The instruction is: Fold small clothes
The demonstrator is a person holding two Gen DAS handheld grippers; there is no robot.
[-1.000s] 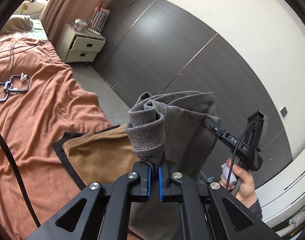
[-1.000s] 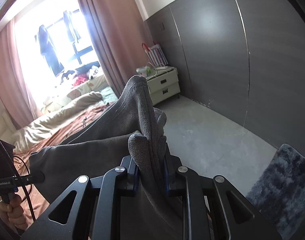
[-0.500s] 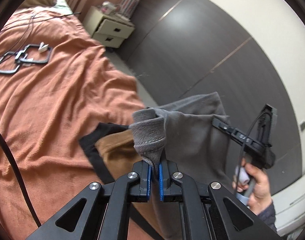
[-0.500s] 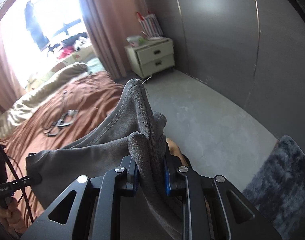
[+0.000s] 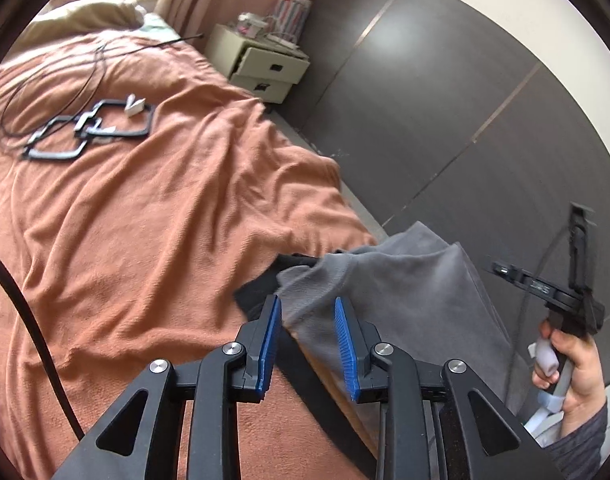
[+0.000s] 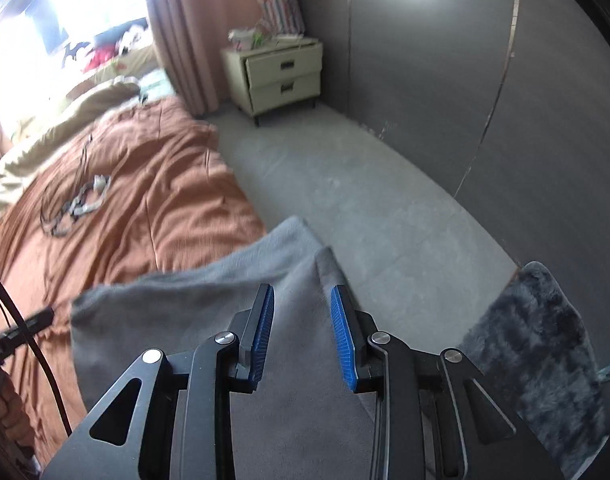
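One bed [image 5: 145, 240], under a rust blanket, serves as the folding surface and fills the left half of both views. One grey garment [image 5: 405, 304] lies on its near edge at about 5 o'clock, laid over a tan-and-black piece [image 5: 261, 292] of which only a dark margin shows; it appears to have been set there to be flattened for a fold. One dark rug [image 6: 545, 340] sits on the floor at 4 o'clock. One nightstand [image 6: 281, 76], two drawers, stands at 12 o'clock by the curtain. One black frame [image 5: 93, 128] with its cable rests at 10 o'clock, well apart. Two grippers: the left gripper [image 5: 308, 340] and the right gripper [image 6: 301, 334] are both spreading their jaws, cloth lying between the blue pads but not pinched. The garment is let go at both corners.
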